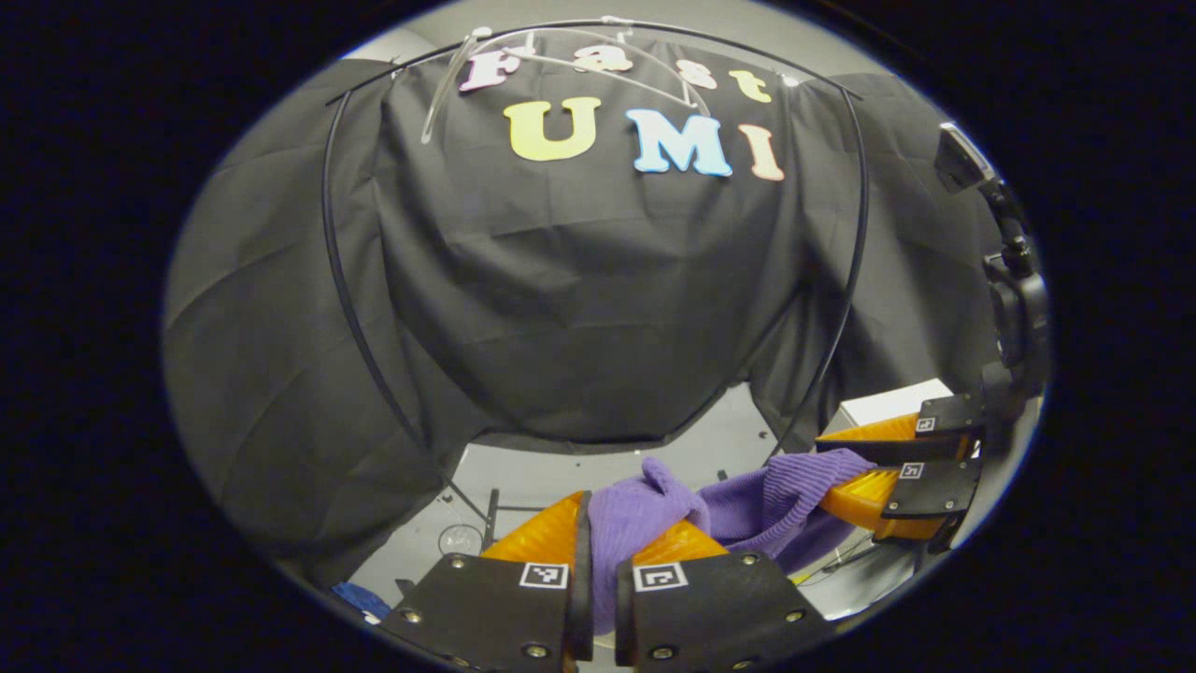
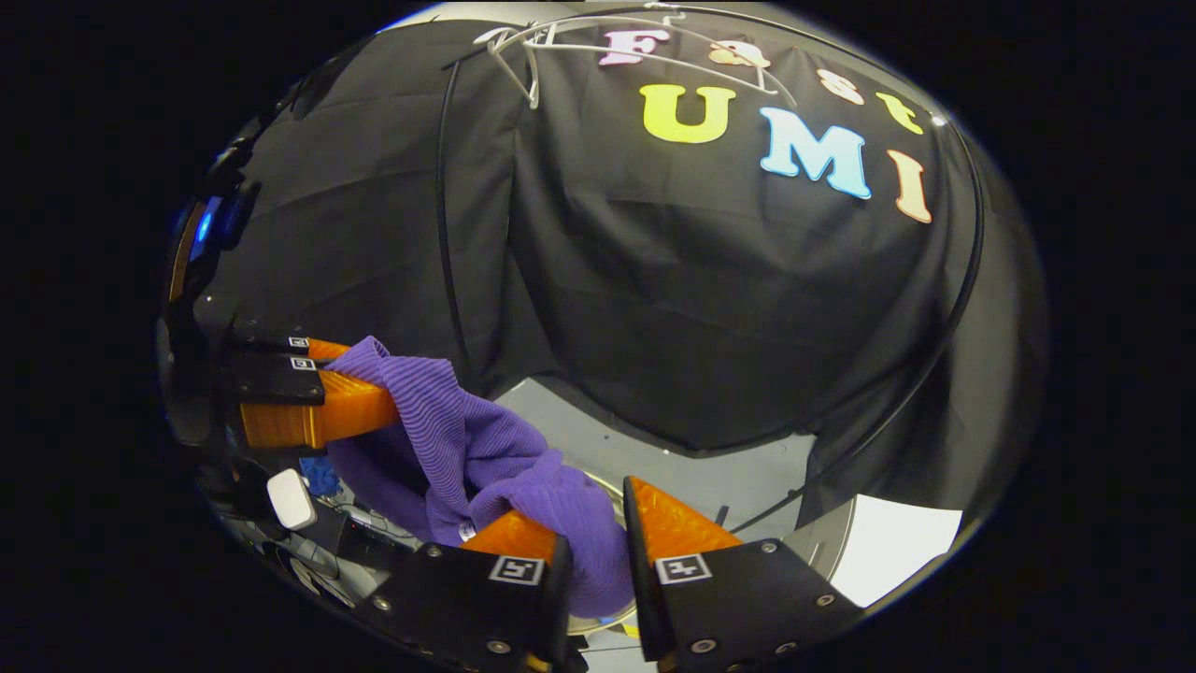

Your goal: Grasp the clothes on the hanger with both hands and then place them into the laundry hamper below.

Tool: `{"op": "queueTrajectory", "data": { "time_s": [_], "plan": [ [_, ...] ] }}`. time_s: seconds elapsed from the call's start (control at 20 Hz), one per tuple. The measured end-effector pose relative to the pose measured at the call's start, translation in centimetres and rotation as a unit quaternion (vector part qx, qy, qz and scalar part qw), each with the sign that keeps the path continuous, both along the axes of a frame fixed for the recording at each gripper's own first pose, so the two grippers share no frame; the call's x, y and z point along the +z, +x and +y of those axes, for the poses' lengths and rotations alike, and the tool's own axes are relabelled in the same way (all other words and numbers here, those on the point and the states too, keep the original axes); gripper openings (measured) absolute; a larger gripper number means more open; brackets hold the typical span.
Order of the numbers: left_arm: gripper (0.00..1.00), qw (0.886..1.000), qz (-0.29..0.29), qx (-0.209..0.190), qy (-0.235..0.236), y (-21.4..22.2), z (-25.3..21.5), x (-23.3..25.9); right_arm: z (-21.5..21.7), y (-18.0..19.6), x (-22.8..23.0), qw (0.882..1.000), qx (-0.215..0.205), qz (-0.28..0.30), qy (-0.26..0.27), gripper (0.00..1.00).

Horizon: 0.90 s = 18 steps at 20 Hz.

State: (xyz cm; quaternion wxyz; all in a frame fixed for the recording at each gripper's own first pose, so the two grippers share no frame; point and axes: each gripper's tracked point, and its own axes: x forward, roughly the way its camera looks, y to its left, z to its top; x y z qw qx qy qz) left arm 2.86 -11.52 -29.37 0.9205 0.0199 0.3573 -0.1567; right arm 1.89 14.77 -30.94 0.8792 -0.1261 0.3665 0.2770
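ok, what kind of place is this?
Likely a staged recording booth, not a home: black cloth wall, an empty white hanger up high, and a purple garment held between two handheld grippers.

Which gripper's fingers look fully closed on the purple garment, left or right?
The left gripper: its fingers pinch the purple garment tight. The right gripper also grips the cloth, but its fingers stand wider apart around a thicker bunch.

L hand-held gripper [image 1: 605,547] clamps purple garment [image 1: 747,505]; R hand-held gripper [image 1: 846,458] grips its far end.
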Motion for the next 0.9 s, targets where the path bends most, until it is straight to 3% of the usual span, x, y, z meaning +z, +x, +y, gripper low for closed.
{"op": "queueTrajectory", "data": {
  "time_s": [0.05, 0.1, 0.15, 0.25, 0.3, 0.45, 0.65, 0.7, 0.8, 0.9],
  "plan": [
    [0.1, 1.0, 0.003, 0.0, 0.006, -0.1, 0.3, -0.4, -0.4, -0.4, -0.4, 1.0, 0.001, 0.005, -0.006, 0.41],
    [0.24, 1.0, 0.003, 0.0, 0.009, -0.3, 0.6, -0.2, -0.6, -0.7, -1.0, 1.0, 0.001, 0.01, -0.013, 0.47],
    [0.39, 1.0, 0.005, 0.001, 0.01, -0.6, 1.1, -0.3, -1.0, -1.1, -1.5, 1.0, 0.001, 0.016, -0.021, 0.61],
    [0.72, 1.0, -0.01, 0.006, 0.0, -0.5, 1.6, 1.3, -1.3, -2.2, -2.1, 0.999, 0.002, 0.031, -0.026, 0.78],
    [0.88, 1.0, -0.017, 0.008, 0.001, -0.2, 1.8, 2.0, -1.3, -2.3, -1.7, 0.999, -0.003, 0.028, -0.018, 0.83],
    [0.84, 0.999, -0.046, 0.015, 0.002, 0.0, 3.0, 4.4, -1.3, -1.5, 1.5, 1.0, -0.016, 0.006, 0.004, 0.93],
    [0.84, 0.994, -0.097, 0.043, -0.016, 1.3, 5.3, 9.6, -1.9, 0.5, 7.9, 0.997, -0.044, -0.057, 0.041, 0.94],
    [0.89, 0.992, -0.112, 0.049, -0.021, 1.5, 5.9, 11.2, -2.1, 1.2, 9.5, 0.994, -0.054, -0.074, 0.053, 0.94],
    [0.84, 0.988, -0.144, 0.054, -0.027, 2.4, 7.2, 15.0, -2.5, 2.3, 13.4, 0.988, -0.071, -0.111, 0.075, 0.94],
    [0.88, 0.983, -0.169, 0.057, -0.036, 2.9, 8.3, 18.9, -3.4, 2.4, 17.0, 0.982, -0.083, -0.147, 0.09, 0.94]
  ]
}}
